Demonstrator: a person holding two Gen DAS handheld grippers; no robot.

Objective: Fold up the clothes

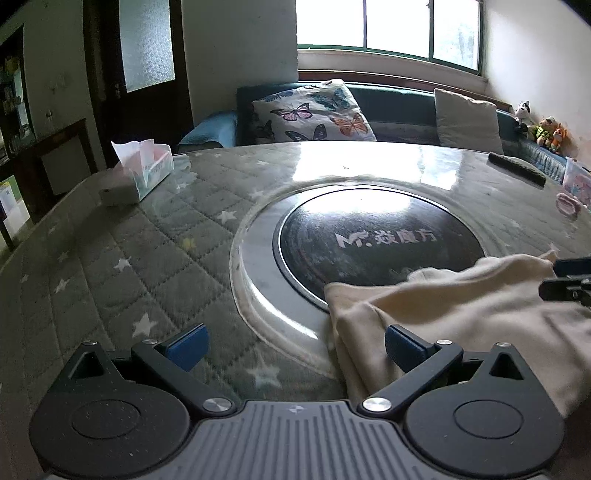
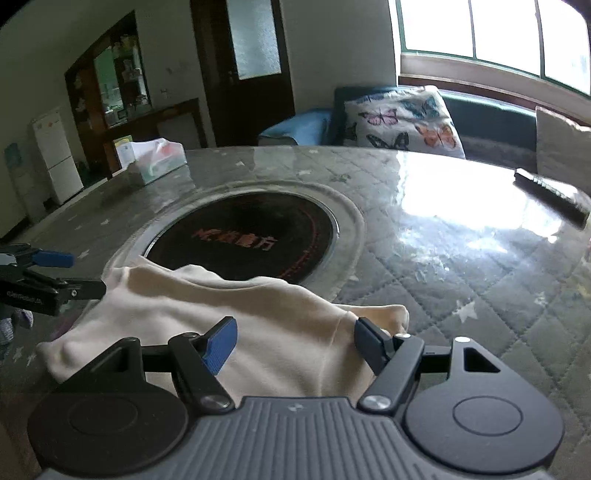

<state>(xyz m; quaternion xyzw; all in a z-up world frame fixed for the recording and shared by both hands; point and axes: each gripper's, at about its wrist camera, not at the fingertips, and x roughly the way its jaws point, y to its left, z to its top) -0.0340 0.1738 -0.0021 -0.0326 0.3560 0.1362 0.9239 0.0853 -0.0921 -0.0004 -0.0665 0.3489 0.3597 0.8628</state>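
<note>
The left tool [image 1: 295, 347] stands released, its blue pads wide apart over the desk [image 1: 110, 280], with only the right pad at the edge of the cream garment [image 1: 461, 306]. The right tool [image 2: 295, 343] is likewise released — its jaws spread above the garment [image 2: 207, 306], nothing pinched between them. The cloth lies rumpled at the near edge of the desk, one fold reaching onto the black round hotplate [image 2: 243, 236] set into the middle, inside a pale ring. A quilted grey cover with white stars lies under a glossy clear sheet that throws back window glare. Toward the far left sits a tissue box [image 1: 144, 173]; on the far right lies a dark remote control [image 1: 517, 168], with a pink hair tie [image 1: 567, 203] nearby. Beyond the desk runs a dark sofa [image 1: 399, 107] bearing a butterfly cushion [image 1: 314, 110] and a plain pale cushion [image 1: 467, 120] — small plush toys [image 1: 543, 125] sit on its right end. A green-framed window [image 1: 388, 26] glows above, and a dark wooden door [image 1: 140, 59] with frosted glass stands to the left.
</note>
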